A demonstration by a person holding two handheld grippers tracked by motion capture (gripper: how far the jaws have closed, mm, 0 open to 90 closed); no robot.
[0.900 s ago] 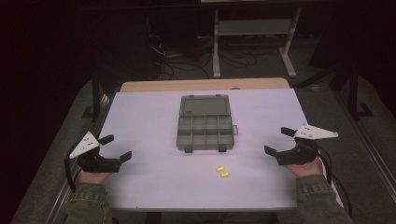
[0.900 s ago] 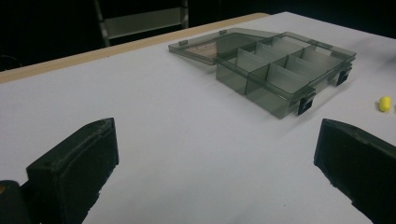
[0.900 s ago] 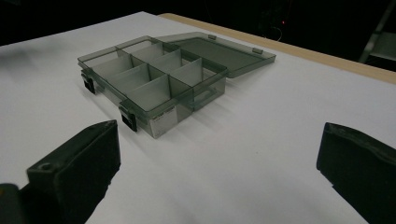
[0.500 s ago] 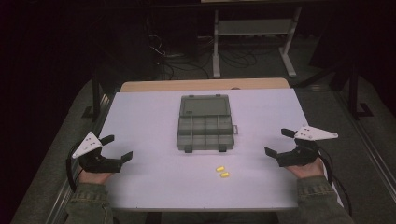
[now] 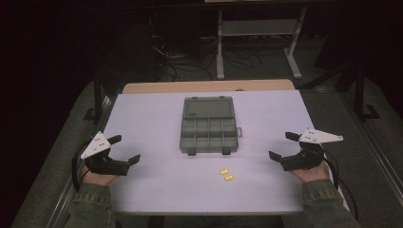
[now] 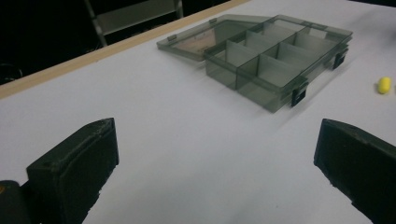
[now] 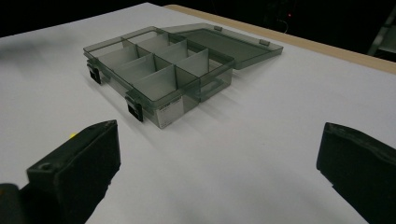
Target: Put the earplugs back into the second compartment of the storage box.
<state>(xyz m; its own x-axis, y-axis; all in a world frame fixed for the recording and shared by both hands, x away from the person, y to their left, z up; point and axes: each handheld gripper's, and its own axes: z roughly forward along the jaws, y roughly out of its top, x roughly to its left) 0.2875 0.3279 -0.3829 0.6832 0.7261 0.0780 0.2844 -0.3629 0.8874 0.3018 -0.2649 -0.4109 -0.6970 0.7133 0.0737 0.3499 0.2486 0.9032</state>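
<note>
Both tools, left tool point(image 5: 124, 149) and right tool point(image 5: 281, 146), are held wide apart and empty, hardly shifted since earlier (nothing begun), while two yellow pieces point(image 5: 226, 175) lie beside the open organizer box point(image 5: 208, 125) on the desk point(image 5: 142, 118).

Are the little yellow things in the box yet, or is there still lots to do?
Done: the compartment box lies open, its lid flat behind it. In hand: nothing; the left gripper and right gripper are open, one at each side of the table. Left: both yellow pieces lie on the table in front of the box.
</note>
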